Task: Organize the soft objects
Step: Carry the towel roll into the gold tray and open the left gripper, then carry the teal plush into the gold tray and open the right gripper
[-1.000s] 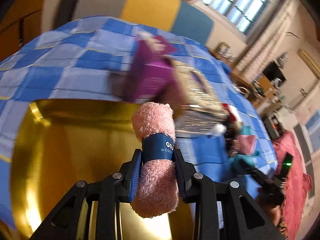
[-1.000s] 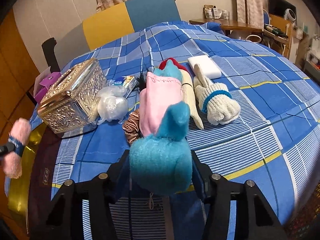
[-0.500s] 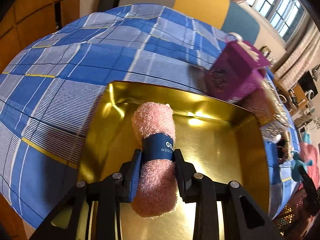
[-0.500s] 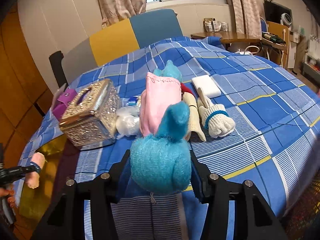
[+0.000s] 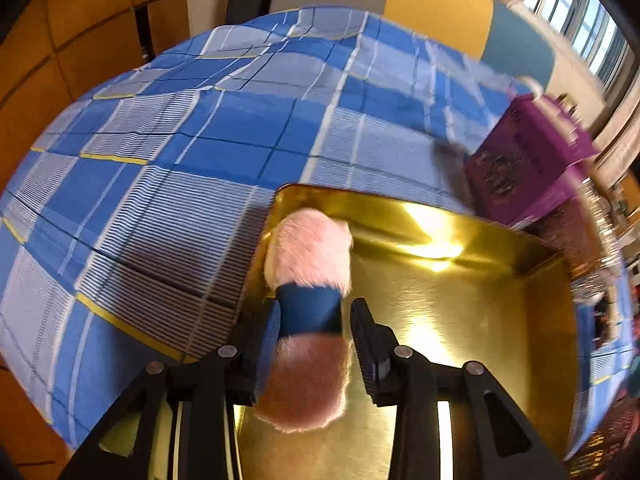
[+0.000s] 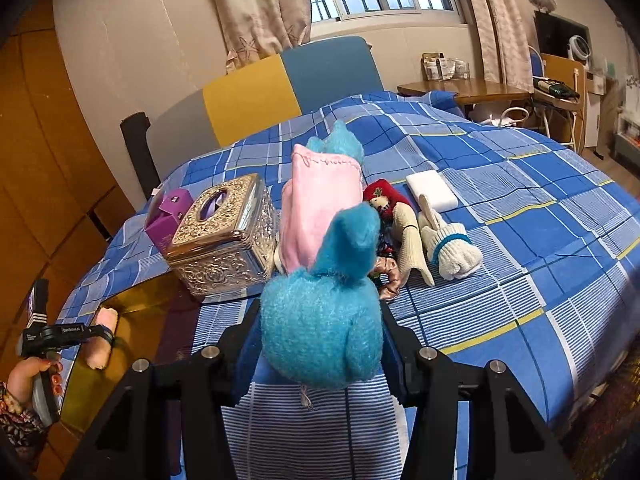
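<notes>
Swinging across in the last second, the left gripper [image 5: 314, 322] had carried the fluffy pink rolled towel with a dark blue paper band [image 5: 308, 300] from over the cluttered middle of the bed to the shiny gold metal tray [image 5: 480, 320] at the bed's left edge, and it now hung over the tray's far left corner. Its jaws had parted slightly compared with half a second before: a gap showed beside the right pad, while the left pad [image 5: 269, 344] lay against the band, so the grip looked loosened rather than fully let go, and I judged the towel to be on the point of release into the tray. The right gripper [image 6: 320, 344] stayed clenched on the fuzzy turquoise plush toy with a pink fabric body [image 6: 320, 320], raised above the blue checked bedspread [image 6: 520, 240] near the bed's front edge, higher than a second earlier. That suggested the toy was next for the tray. The towel was plush and springy, pinched at its stiff band; the tray was hard, brushed and mirror-bright. Behind it stood a purple cardboard box [image 5: 516, 172] and an embossed silver tissue box [image 6: 224, 244], both rigid. Near the bed's centre lay a knitted white glove with a blue cuff [image 6: 452, 248], a red-haired rag doll [image 6: 384, 204] and a white sponge block [image 6: 432, 192].
</notes>
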Demonstrator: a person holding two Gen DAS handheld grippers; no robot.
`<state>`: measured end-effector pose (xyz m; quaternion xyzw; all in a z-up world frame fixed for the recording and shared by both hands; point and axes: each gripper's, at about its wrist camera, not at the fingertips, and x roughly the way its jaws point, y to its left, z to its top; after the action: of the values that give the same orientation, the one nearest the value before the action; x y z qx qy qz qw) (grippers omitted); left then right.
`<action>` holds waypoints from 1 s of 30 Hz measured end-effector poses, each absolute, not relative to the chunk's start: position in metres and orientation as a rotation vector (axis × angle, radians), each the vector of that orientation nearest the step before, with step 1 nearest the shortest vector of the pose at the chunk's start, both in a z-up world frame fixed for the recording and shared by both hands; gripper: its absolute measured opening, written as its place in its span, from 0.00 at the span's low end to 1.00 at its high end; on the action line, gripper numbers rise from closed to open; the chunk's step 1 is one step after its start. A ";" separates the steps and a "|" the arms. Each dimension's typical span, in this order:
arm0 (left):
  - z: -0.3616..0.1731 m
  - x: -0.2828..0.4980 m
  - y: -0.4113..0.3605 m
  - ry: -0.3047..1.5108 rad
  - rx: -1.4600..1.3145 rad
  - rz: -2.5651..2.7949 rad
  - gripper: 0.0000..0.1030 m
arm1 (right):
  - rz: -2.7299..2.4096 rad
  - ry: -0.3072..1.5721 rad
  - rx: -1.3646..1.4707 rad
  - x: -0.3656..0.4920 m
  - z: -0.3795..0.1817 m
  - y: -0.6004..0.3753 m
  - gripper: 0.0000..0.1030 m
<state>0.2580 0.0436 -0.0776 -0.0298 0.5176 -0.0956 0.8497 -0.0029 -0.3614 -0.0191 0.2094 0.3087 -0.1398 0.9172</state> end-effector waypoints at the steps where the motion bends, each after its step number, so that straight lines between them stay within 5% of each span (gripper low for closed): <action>1: -0.075 0.256 0.046 1.076 -0.078 -0.207 0.40 | -0.287 0.635 0.433 -0.003 -0.019 -0.360 0.52; 12: -0.043 0.209 0.041 0.927 -0.112 -0.248 0.41 | -0.190 0.639 0.484 0.006 -0.007 -0.342 0.52; 30: -0.061 0.128 0.041 0.958 -0.201 -0.299 0.41 | 0.237 0.827 0.394 0.086 -0.007 -0.206 0.53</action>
<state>0.1281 0.0412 -0.0608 -0.0964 0.4584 -0.1431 0.8719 0.0862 -0.2059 -0.0074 0.1899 0.3985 0.1140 0.8900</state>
